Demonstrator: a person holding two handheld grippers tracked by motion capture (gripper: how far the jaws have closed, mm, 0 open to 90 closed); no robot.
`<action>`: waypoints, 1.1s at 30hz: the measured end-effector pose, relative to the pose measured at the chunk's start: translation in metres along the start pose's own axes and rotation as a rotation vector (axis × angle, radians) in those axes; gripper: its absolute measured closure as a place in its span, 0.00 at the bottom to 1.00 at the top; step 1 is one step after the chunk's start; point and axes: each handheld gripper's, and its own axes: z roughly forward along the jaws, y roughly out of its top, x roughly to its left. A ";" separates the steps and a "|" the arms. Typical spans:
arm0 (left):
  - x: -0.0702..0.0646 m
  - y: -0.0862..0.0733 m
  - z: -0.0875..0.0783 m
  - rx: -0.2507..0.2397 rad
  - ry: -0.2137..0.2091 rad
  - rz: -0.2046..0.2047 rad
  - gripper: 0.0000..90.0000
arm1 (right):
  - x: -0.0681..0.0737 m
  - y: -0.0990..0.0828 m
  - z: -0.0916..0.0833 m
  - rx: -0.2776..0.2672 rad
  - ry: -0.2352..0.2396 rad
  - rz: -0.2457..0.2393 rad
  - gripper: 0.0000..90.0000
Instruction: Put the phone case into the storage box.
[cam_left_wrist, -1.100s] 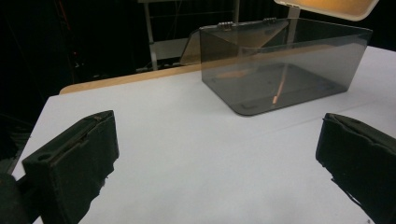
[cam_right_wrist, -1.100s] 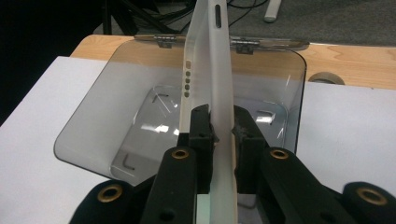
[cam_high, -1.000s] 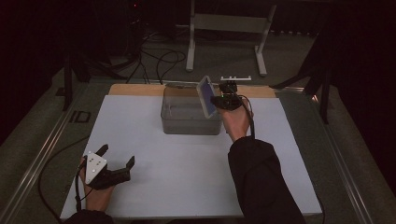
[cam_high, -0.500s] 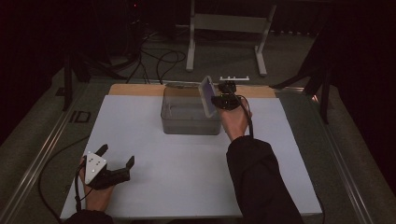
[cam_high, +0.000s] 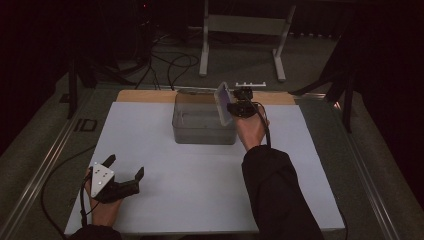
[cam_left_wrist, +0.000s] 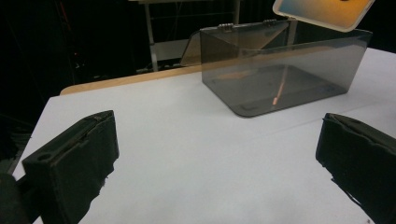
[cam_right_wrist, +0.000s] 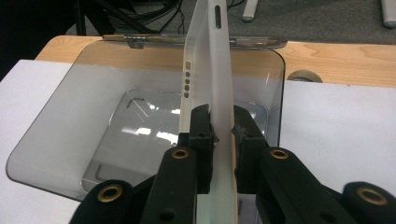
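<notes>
Pinching a white-cased tablet (cam_right_wrist: 205, 70) by one thin edge with the right hand-held gripper (cam_right_wrist: 223, 123), jaws clamped on either face. Holding it on edge in the air, over the right end of the clear grey box (cam_high: 200, 132), above the rim and nowhere near the box floor. Seen from the left gripper view, floating up at the top corner (cam_left_wrist: 322, 11), screen glowing, over the far wall of the box (cam_left_wrist: 280, 70).

Big worry here: a small bite on a smooth, slim case. Looks like plenty of slab hanging beyond the pads, so likely to pivot or slide out if tipped or jolted. Dropping from this height would probably mean a hard knock, edge-first, on the box bottom.

Second worry: clipping the rim or right wall on the way down. Light, empty box by the look of it, so liable to skid across the bench (cam_high: 200, 190) or tip.

Third: the hinged lid (cam_right_wrist: 187, 41) lying open at the back, easy to catch on a swing that way.

No help standing by, either. Resting low at the front left corner, the left hand-held gripper (cam_high: 126, 165), jaws spread wide, gripping nothing, well apart from the box and doing nothing to steady it.
</notes>
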 end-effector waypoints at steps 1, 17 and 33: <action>0.000 0.000 0.000 0.000 0.000 0.000 0.00 | 0.000 0.000 0.000 0.000 -0.002 0.001 0.90; 0.000 0.000 0.000 0.001 0.000 0.003 0.00 | -0.002 -0.005 0.008 0.012 -0.033 0.008 0.90; 0.000 0.000 0.000 0.002 0.001 0.004 0.00 | -0.006 -0.008 0.013 0.022 -0.048 0.019 0.90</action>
